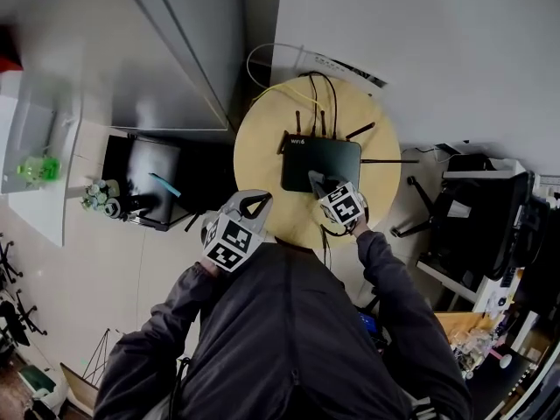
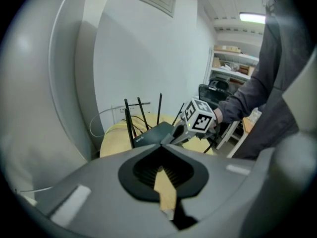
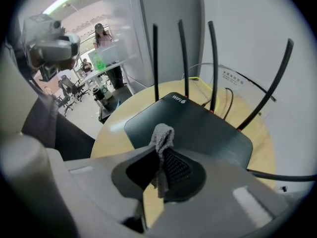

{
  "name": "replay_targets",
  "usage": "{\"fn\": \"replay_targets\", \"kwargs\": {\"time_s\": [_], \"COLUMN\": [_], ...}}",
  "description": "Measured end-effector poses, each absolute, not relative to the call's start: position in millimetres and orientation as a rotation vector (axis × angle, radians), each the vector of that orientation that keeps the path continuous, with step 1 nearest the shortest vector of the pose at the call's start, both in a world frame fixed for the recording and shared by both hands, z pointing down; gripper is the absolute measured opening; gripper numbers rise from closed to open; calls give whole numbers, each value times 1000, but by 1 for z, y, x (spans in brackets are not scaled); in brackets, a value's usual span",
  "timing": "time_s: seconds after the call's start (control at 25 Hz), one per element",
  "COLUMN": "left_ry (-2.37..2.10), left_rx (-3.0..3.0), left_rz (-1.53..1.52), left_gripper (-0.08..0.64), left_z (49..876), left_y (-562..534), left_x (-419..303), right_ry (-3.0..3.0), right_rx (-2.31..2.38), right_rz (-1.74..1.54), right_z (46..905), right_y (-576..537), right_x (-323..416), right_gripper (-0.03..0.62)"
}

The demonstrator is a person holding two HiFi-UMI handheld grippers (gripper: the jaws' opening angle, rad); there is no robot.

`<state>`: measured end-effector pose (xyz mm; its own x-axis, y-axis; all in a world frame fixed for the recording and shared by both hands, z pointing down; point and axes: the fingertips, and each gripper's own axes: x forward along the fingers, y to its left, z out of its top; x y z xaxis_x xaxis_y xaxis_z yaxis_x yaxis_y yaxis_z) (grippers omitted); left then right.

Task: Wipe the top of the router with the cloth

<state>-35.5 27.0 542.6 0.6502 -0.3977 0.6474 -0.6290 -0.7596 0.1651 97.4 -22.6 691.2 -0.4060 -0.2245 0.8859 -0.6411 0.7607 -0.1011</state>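
Observation:
A black router (image 1: 320, 163) with several upright antennas lies on a round wooden table (image 1: 262, 138). In the right gripper view the router (image 3: 198, 128) fills the middle, its top just beyond the jaws. My right gripper (image 3: 157, 147) is shut on a small grey cloth (image 3: 162, 134), which sticks up in a bunched fold over the router's near edge. In the head view my right gripper (image 1: 314, 179) reaches onto the router's near side. My left gripper (image 1: 261, 199) hovers at the table's near left edge, shut and holding nothing. The left gripper view shows its tips (image 2: 163, 146) closed, with the router (image 2: 151, 134) beyond.
Yellow and black cables (image 1: 297, 86) run off the table's far side toward the wall. A black office chair (image 1: 477, 208) stands to the right. A dark open box (image 1: 149, 182) sits on the floor to the left, beside a grey cabinet (image 1: 175, 51).

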Motion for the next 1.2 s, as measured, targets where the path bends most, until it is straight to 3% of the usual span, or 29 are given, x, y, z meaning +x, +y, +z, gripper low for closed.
{"fn": "replay_targets", "kwargs": {"time_s": [0.72, 1.2], "left_ry": [-1006, -930], "left_rx": [2352, 2411], "left_rz": [824, 834], "left_gripper": [0, 0], "left_z": [545, 544], "left_y": [36, 34], "left_x": [-37, -24], "right_ry": [-1909, -1925], "right_rx": [673, 657], "right_rz": [384, 329], "right_z": [701, 694], "right_y": [-139, -86], "right_x": [136, 123], "right_gripper": [25, 24]}}
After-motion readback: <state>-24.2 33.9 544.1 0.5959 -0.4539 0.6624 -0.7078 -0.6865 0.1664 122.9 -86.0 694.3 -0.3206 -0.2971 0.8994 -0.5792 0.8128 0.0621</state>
